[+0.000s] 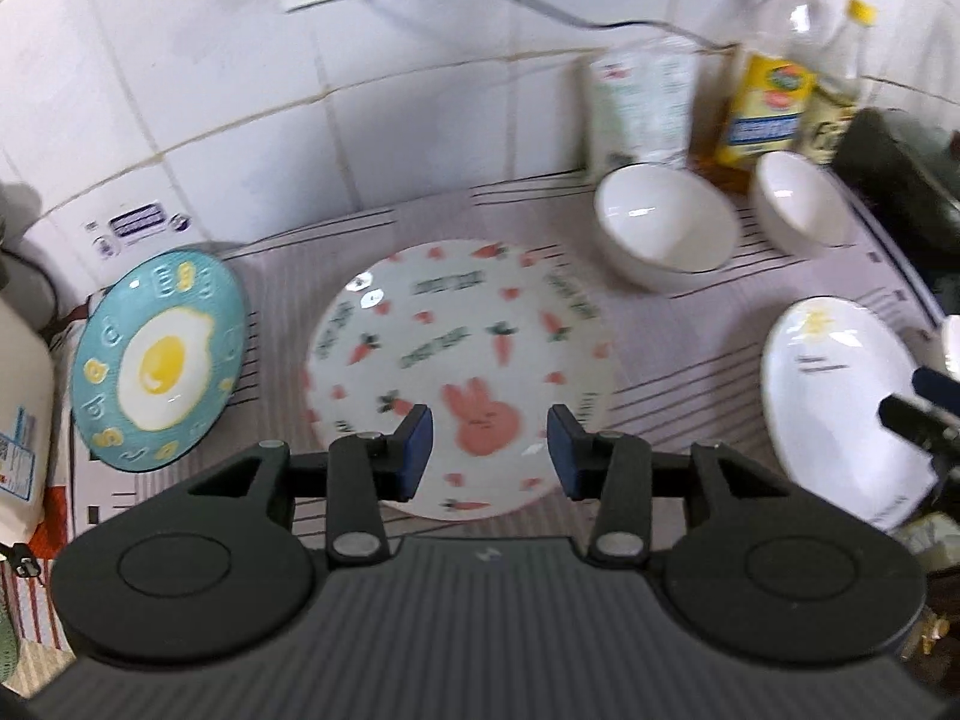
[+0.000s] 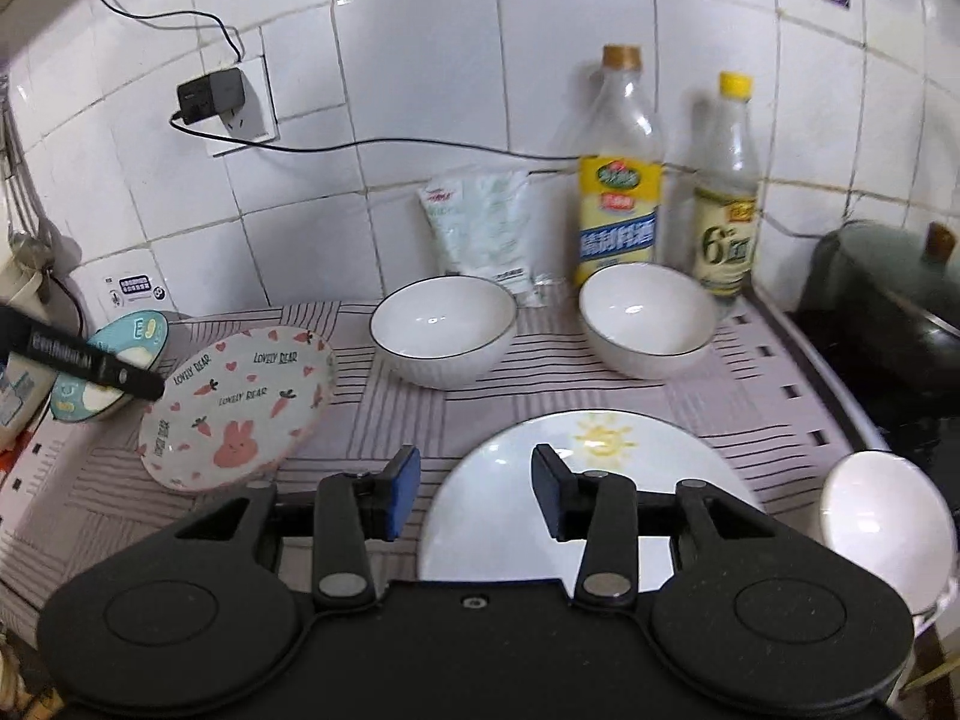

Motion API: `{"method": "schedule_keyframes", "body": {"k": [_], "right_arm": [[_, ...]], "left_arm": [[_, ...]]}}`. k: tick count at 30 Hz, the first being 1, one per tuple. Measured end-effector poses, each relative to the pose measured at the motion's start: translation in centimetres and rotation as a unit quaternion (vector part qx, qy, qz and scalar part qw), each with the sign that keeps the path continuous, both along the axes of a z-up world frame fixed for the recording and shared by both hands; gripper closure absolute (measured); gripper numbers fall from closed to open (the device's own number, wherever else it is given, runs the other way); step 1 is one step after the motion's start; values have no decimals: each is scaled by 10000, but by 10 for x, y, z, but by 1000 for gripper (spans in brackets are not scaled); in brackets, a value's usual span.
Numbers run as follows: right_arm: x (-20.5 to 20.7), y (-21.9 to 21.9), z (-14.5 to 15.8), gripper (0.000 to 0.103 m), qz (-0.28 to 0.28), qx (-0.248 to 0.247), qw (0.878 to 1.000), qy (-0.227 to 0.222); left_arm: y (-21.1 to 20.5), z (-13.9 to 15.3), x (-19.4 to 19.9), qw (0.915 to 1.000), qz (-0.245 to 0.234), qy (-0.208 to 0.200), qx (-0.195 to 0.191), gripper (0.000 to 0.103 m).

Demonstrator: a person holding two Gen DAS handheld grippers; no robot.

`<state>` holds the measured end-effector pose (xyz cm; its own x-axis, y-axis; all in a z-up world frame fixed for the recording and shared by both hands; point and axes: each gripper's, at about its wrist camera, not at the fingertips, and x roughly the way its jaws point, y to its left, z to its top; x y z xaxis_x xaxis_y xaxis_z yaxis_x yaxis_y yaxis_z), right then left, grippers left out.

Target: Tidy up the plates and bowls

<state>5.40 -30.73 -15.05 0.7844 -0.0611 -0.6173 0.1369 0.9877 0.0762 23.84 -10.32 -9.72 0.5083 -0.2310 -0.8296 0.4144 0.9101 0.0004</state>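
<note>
Both tongs (image 1: 489,450) (image 2: 474,489) hover empty (jaws apart), tilted dwn.

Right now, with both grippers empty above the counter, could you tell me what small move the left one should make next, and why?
Probably lower the left gripper onto the near rim of the rabbit-and-carrot plate. Its jaws are open with nothing between them, that plate lies flat directly beneath, and the egg plate beside it is a likely stacking partner. The right gripper hangs open over the sun plate.
</note>
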Motion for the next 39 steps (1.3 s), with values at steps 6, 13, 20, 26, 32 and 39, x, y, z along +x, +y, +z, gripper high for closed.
{"method": "schedule_keyframes", "body": {"k": [6, 13, 20, 26, 32, 39], "right_arm": [[-30, -7, 4, 50, -13, -292, 9996, 8], [-59, -23, -8, 40, -270, -377, 9988, -131], [-71, -35, -33, 35, -286, -480, 9983, -134], [-73, -47, -52, 33, -604, -416, 9973, -29], [-72, -64, -71, 33, -960, -184, 9950, 197], [-60, -73, -86, 36, -952, 26, 9952, 226]], "left_arm": [[-15, 14, -23, 9989, -283, 140, -333, 54], [-35, 10, -46, 9957, -653, 235, -609, 45], [-59, -11, -54, 9925, -842, 398, -796, 39], [-72, -35, -58, 9902, -947, 613, -827, 39], [-83, -53, -59, 9892, -1047, 562, -861, 39], [-106, -87, -53, 9857, -1085, 762, -1036, 42]]}}
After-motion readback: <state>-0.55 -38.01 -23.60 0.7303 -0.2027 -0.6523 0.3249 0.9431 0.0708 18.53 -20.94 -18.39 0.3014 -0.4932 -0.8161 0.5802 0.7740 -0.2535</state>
